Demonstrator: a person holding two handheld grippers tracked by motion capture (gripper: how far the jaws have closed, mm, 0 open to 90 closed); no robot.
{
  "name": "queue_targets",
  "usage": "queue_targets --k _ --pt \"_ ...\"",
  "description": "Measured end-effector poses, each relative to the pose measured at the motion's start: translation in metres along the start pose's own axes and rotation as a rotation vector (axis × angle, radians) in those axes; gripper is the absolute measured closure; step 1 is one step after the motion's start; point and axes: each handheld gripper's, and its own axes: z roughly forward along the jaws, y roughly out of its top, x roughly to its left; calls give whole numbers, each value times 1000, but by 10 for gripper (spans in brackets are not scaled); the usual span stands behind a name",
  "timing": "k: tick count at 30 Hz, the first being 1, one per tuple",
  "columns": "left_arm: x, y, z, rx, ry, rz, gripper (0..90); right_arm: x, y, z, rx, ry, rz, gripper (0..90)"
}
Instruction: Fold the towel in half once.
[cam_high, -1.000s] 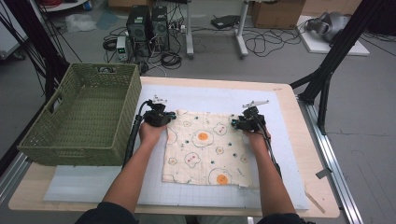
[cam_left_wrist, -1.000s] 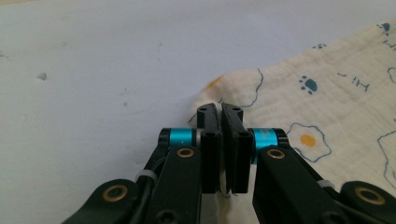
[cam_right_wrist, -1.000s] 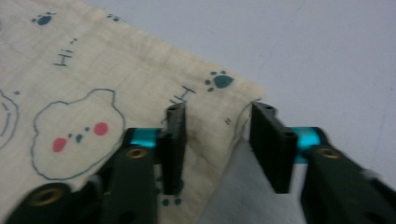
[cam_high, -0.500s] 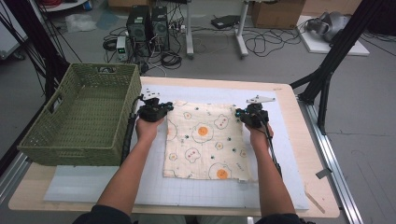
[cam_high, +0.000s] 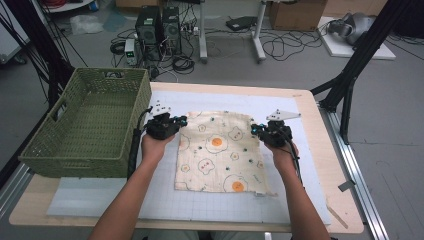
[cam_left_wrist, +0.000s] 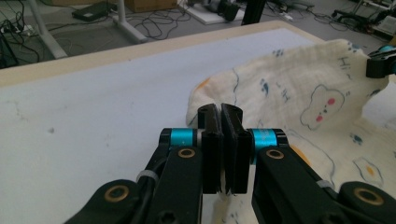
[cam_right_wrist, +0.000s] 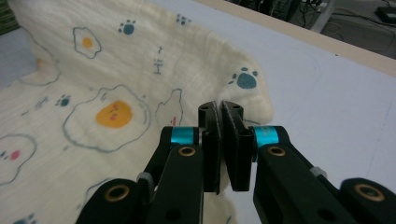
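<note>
A cream cloth (cam_high: 215, 155) printed with fried eggs and paw marks lies spread on the white mat (cam_high: 300, 170). My left gripper (cam_high: 176, 122) is shut on its far left corner, and my right gripper (cam_high: 256, 129) is shut on its far right corner. In the left gripper view the jaws (cam_left_wrist: 219, 109) pinch a fold of the cloth (cam_left_wrist: 303, 93), lifted a little off the mat. In the right gripper view the jaws (cam_right_wrist: 220, 107) clamp the raised cloth (cam_right_wrist: 116, 70) by a paw print. The near edge rests flat on the mat.
A green woven basket (cam_high: 85, 125) stands at the table's left, close to my left gripper. The wooden table edge (cam_high: 320, 125) runs along the right. Beyond the far edge, computer cases and cables lie on the floor.
Both hands have moved toward the far side of the table and risen slightly. The cloth has slid that way with them, its far edge lifted.
</note>
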Motion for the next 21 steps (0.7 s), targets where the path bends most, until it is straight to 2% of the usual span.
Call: queue_targets --k 2,4,6,12,15,18,21 --pt "-5 -6 -7 -9 -9 6 863 6 -2 -6 19 8 -16 863" --pt "-11 -10 -13 -13 -21 17 863 12 -5 -13 -12 4 -26 863" --pt "-16 -12 -18 -4 -33 37 863 16 -9 -18 -15 11 -26 863" --pt "-24 -22 -32 -36 -56 20 863 25 -24 -33 -33 21 -19 863" --pt "-28 -28 -37 -30 -65 27 863 28 -31 -40 -41 24 -23 863" --pt "-32 -35 -42 -10 -75 51 863 32 -40 -47 -32 27 -29 864" --pt "-35 -41 -47 -9 -83 46 863 35 -48 -51 -32 29 -27 864"
